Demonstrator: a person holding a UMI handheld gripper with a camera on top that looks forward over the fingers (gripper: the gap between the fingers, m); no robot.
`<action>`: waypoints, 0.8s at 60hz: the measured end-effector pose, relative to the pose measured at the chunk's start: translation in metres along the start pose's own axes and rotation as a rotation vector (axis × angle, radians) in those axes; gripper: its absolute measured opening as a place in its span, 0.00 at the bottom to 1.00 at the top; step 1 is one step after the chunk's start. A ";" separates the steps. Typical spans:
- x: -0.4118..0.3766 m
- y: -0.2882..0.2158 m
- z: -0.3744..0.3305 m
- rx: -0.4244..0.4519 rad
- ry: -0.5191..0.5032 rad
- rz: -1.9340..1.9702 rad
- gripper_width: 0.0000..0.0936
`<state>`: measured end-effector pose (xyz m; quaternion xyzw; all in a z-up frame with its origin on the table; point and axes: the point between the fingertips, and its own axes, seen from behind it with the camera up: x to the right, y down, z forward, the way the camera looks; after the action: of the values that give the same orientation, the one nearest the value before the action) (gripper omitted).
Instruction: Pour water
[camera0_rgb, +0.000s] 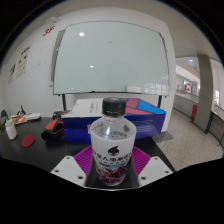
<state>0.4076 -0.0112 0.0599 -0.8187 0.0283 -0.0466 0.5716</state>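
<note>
Bottle (112, 140) stands upright between the gripper (113, 165) fingers, long axis vertical, cap pointing up. Clear plastic body, black screw cap, liquid level not readable. Wrap label on lower half: white band on top with dark characters, too small to read, below it a dark purple/red picture, maybe fruit. No brand legible.

Gripper fingers sit close at both sides of the bottle's lower body, magenta pads (84, 160) facing in against the label. Both pads appear to touch the bottle, so fingers are closed onto it, opening about the bottle's width. Bottle base hidden between the fingers; cannot tell if it rests on the table (40, 155) or is lifted.

Beyond the fingers: dark tabletop, blue box (128, 115) with white lid just behind the bottle. Ahead and to the left of the fingers, a red object (53, 128) and a flat red thing (28, 142), plus a small white bottle (11, 128) further left. Far back, big whiteboard (110, 58) on the wall, posters (20, 66) on the wall left of it, print unreadable.
</note>
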 end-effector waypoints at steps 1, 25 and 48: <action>0.000 0.000 0.000 0.004 0.000 0.000 0.54; 0.001 -0.025 -0.008 0.046 0.085 -0.074 0.41; -0.102 -0.223 -0.063 0.257 0.399 -0.616 0.41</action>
<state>0.2974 0.0170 0.2862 -0.6854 -0.1143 -0.3774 0.6122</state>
